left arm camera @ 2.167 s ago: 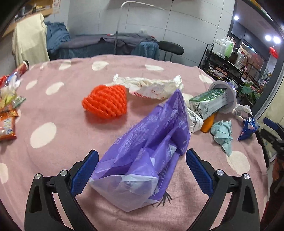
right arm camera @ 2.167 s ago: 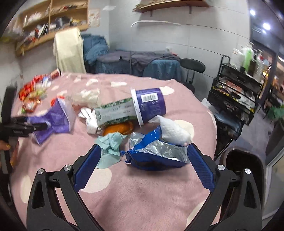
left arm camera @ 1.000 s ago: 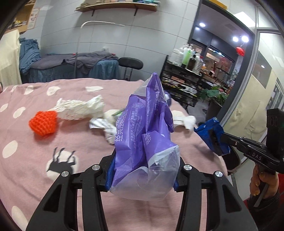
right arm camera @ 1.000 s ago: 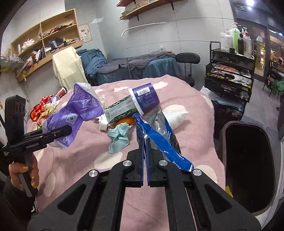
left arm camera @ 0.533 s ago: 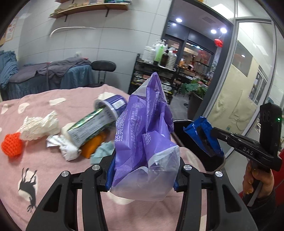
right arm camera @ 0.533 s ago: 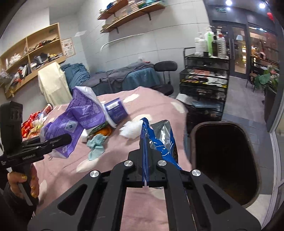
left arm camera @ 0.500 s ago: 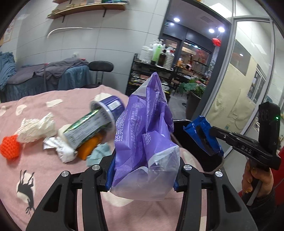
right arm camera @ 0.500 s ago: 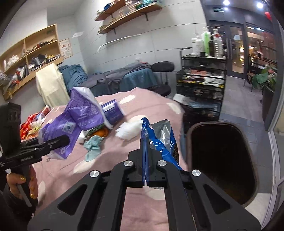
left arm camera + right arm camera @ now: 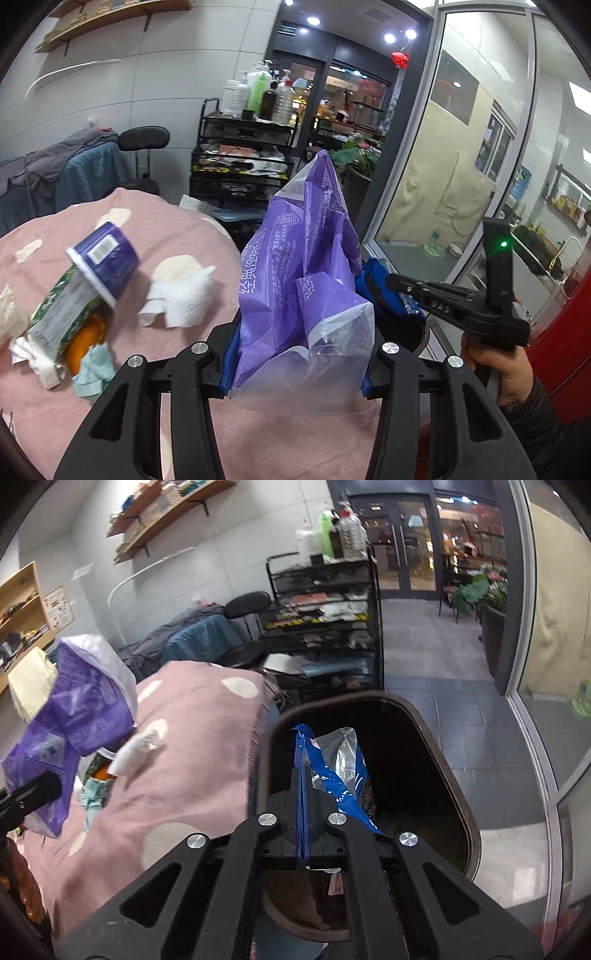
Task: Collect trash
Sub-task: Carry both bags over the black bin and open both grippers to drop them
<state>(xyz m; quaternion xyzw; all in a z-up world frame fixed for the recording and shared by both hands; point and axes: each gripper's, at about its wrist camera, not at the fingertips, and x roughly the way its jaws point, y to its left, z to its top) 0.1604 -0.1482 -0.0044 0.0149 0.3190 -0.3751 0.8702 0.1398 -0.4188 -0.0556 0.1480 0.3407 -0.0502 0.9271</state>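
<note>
My left gripper (image 9: 295, 358) is shut on a purple plastic bag (image 9: 306, 266), held up above the pink spotted tablecloth (image 9: 155, 417). The bag also shows at the left of the right wrist view (image 9: 77, 709). My right gripper (image 9: 303, 823) is shut on a blue foil snack wrapper (image 9: 340, 771) and holds it over the open dark trash bin (image 9: 454, 775) beside the table. In the left wrist view the right gripper (image 9: 373, 291) with the wrapper (image 9: 384, 291) shows just behind the purple bag.
On the table lie a purple-and-green cup carton (image 9: 85, 280), white tissue (image 9: 181, 295), an orange piece (image 9: 83, 343) and a teal cloth (image 9: 92, 373). A black wire shelf cart (image 9: 325, 627) and a black chair (image 9: 144, 140) stand behind the table. A glass wall (image 9: 461, 155) is at the right.
Both grippers have swung right toward the table's edge. The right gripper with the blue wrapper has moved from above the table to over the bin. The purple bag stays gripped.
</note>
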